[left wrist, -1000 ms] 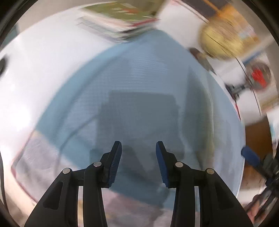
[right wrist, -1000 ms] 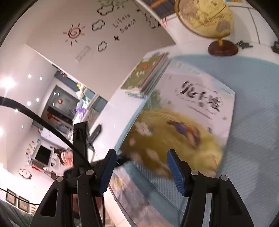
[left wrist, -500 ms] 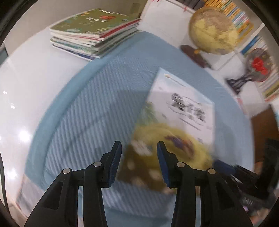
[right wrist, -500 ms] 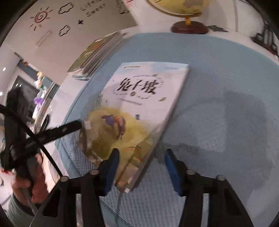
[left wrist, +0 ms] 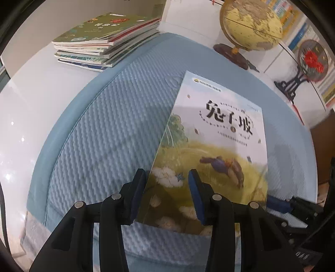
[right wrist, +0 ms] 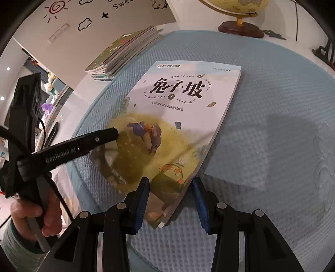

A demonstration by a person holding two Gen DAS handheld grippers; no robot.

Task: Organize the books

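**Setting a picture book down on the blue mat**

Lying flat on the quilted blue mat (right wrist: 272, 94) is a rabbit-cover picture book (right wrist: 178, 117), filling the middle of both views. The right gripper (right wrist: 171, 200) is straddling the book's near right corner; its jaws have just been closing, yet gaps are showing between the pads and the book, so nothing is being clamped. The left gripper (left wrist: 166, 194) is hovering over the book's near left corner with its jaws apart and holding nothing; from the right wrist view its finger is reaching across the cover's left edge, with a person's hand (right wrist: 31, 217) gripping the handle at lower left.

Judging by this, the book is waiting to be gripped. Next, it likely needs lifting by an edge and carrying to the stack of books (left wrist: 104, 39) sitting at the upper left, off the mat on the white tabletop (left wrist: 31, 94).

A globe (left wrist: 251, 23) is standing at the upper right, a wall with sun and cloud decals (right wrist: 69, 18) behind.
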